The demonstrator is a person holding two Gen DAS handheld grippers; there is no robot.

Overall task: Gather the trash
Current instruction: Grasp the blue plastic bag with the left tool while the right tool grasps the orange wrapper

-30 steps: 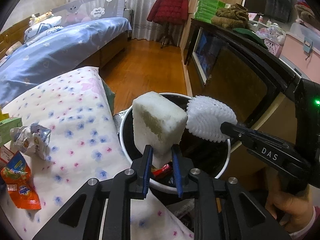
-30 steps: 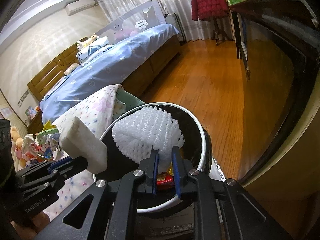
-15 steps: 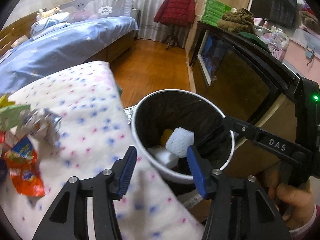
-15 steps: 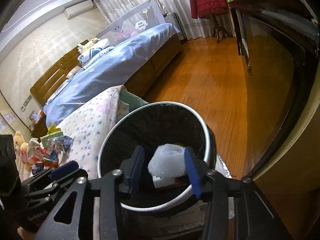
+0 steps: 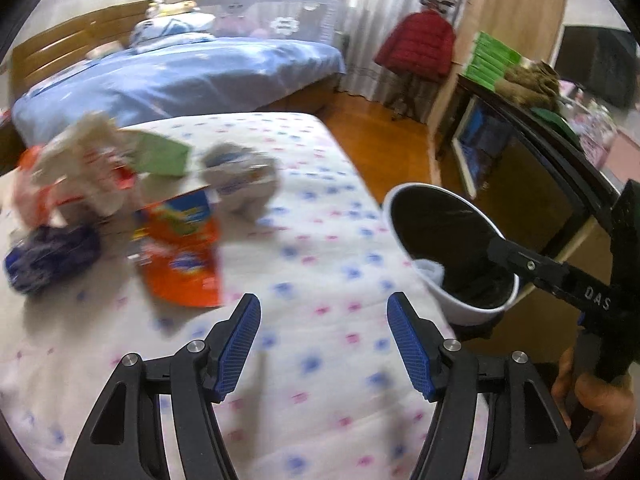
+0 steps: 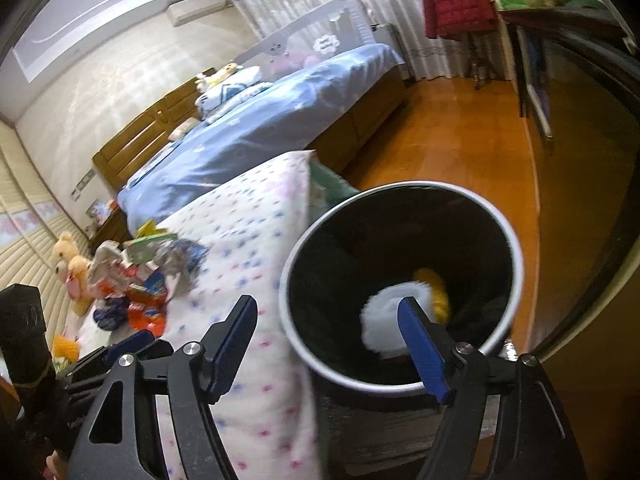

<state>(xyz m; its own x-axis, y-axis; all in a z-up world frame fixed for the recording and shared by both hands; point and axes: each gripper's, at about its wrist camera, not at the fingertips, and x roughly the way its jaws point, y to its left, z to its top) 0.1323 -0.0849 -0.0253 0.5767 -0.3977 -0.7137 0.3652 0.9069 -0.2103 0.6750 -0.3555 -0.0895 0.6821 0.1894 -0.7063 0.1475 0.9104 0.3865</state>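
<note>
A round bin (image 6: 516,256) with a white rim and black liner stands beside the flowered bedding; it also shows in the left wrist view (image 5: 472,308). White foam pieces (image 6: 384,324) and something yellow lie inside it. My right gripper (image 6: 326,344) is open and empty just above the bin's near rim. My left gripper (image 5: 323,348) is open and empty over the flowered bedding (image 5: 320,248). A pile of trash lies on the bedding: an orange snack bag (image 5: 184,256), a crumpled silver wrapper (image 5: 240,180), a green carton (image 5: 162,156), a dark blue wrapper (image 5: 52,252).
A bed with blue covers (image 5: 180,72) lies beyond. A dark cabinet (image 5: 532,184) stands right of the bin. Wooden floor (image 6: 460,136) runs between bed and cabinet. A red coat (image 5: 416,46) hangs on a stand. Plush toys (image 6: 70,264) sit far left.
Both grippers opened and dropped the foam pieces into the bin. My left gripper then swung left over the bedding toward the trash pile. The right gripper stayed at the bin.
</note>
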